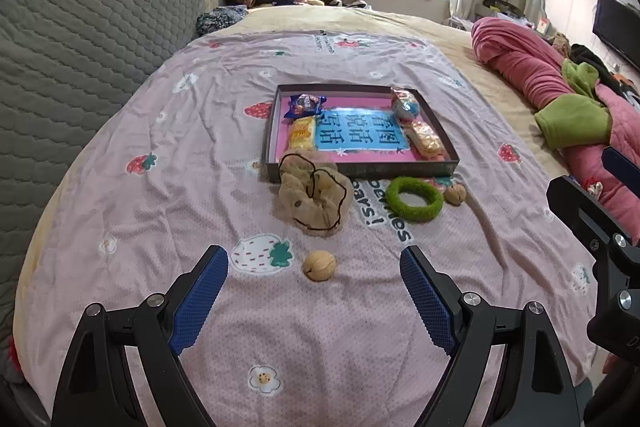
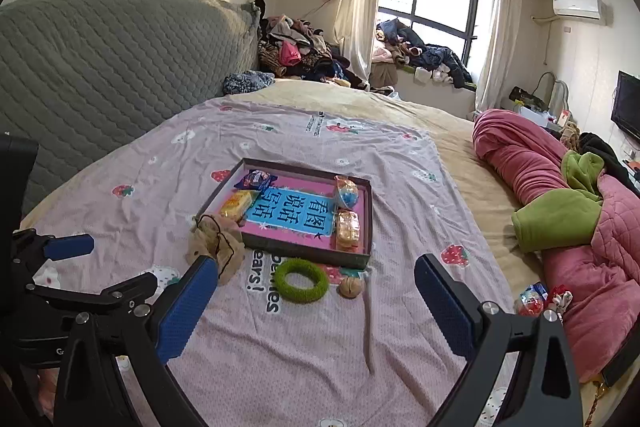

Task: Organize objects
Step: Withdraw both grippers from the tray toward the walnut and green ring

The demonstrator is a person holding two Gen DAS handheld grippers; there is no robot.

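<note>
A walnut (image 1: 319, 265) lies on the pink strawberry sheet just ahead of my left gripper (image 1: 313, 253), which is open, its blue pads apart to either side of the nut. Beyond it sit a beige scrunchie (image 1: 314, 199), a green fuzzy ring (image 1: 416, 199) and a second walnut (image 1: 455, 194). Behind them is a dark shallow tray (image 1: 360, 169) holding several snack packets. My right gripper (image 2: 316, 267) is open and empty, short of the green ring (image 2: 303, 281) and the second walnut (image 2: 351, 287), with the scrunchie (image 2: 216, 243) by its left finger.
A grey quilted headboard (image 1: 80, 47) rises on the left. A rolled pink and green quilt (image 2: 560, 219) lies along the right, with small packets (image 2: 532, 301) beside it. Clothes are piled at the far end. The right gripper's black frame (image 1: 592, 223) stands at the right edge.
</note>
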